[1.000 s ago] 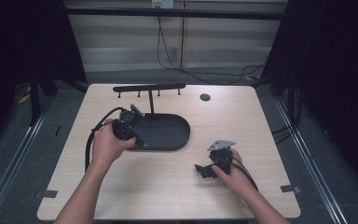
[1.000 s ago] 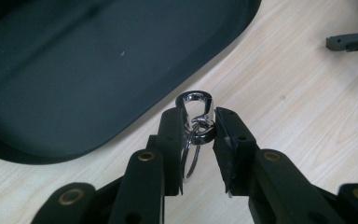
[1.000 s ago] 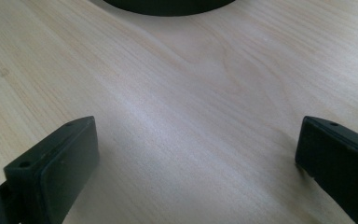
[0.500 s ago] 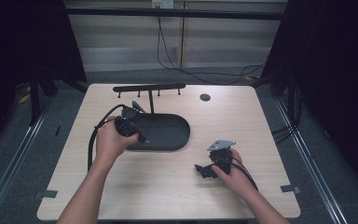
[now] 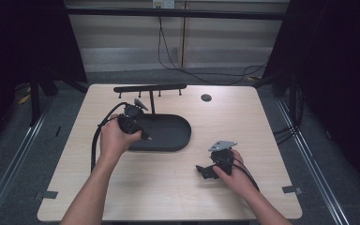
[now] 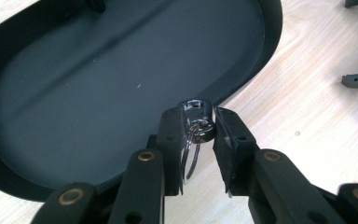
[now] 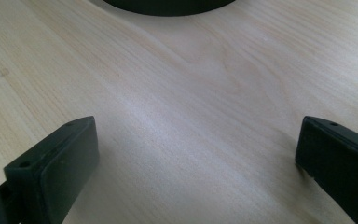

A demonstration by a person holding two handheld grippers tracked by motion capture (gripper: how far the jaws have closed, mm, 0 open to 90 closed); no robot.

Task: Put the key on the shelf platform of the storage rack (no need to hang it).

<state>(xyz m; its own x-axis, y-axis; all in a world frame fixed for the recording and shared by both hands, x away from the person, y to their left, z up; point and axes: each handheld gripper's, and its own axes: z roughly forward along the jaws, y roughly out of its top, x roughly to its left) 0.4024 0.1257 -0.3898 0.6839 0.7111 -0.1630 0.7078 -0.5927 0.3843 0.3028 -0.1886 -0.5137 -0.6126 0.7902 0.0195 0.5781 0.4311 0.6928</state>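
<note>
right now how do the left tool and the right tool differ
The left tool is closed on a metal key ring; the right tool is open, nothing between its jaws. The left tool is at the black tray; the right tool rests on bare table. Both have black jaws.

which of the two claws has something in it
The left claw, over the black tray, pinches a shiny metal key ring. The right claw stands wide open over bare table.
</note>
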